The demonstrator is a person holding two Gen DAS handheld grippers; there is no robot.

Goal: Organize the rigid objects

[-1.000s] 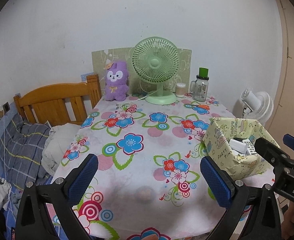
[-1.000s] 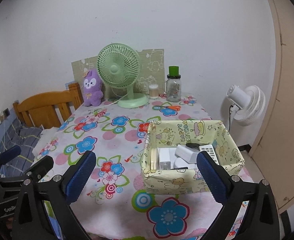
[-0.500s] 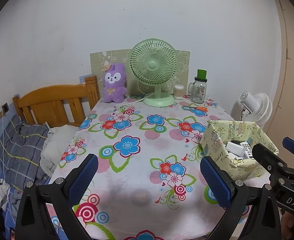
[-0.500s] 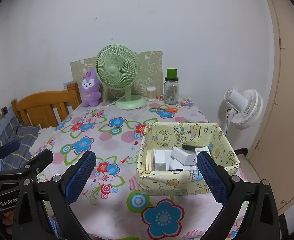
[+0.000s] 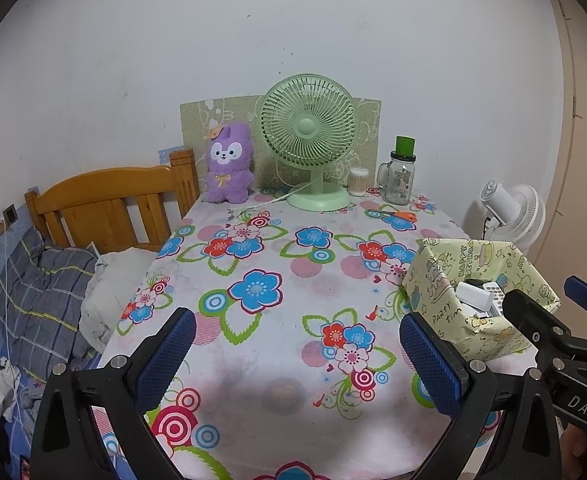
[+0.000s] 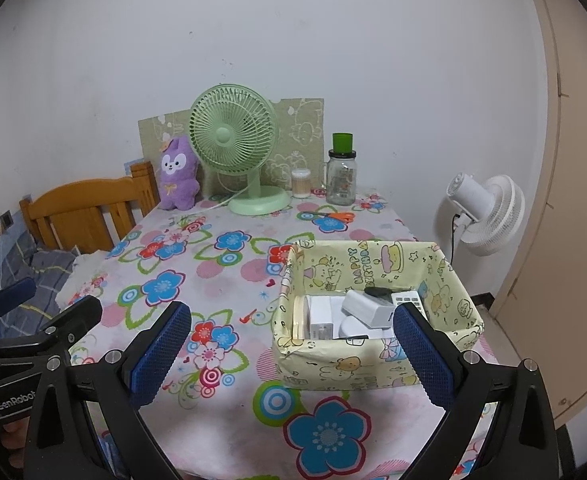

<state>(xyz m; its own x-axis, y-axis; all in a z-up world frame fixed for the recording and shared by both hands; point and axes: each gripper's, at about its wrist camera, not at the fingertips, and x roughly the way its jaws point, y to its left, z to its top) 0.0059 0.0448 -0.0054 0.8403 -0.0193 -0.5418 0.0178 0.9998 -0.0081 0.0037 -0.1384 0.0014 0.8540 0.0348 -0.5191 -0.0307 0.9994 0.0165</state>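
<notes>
A: Left wrist view first. The left gripper hangs above the near end of the flowered table, blue pads spread wide, nothing between them. The yellow box sits off at the right edge, with the right gripper poking in front of it.

B: And the cloth under those pads is bare. Only the orange scissors lie loose, far back near the glass jar and green fan.

A: Right wrist view now. The right gripper is just as wide and empty, its right pad overlapping the box's near corner. Inside: white boxes, a white adapter, a remote.

B: Looks nearly finished to me. If anything's left it's those scissors.

A: Then the operator should reach past the box rather than over it, come down flat, and pinch the handles across their narrow side.

B: And keep clear of the fan's white cord.
</notes>
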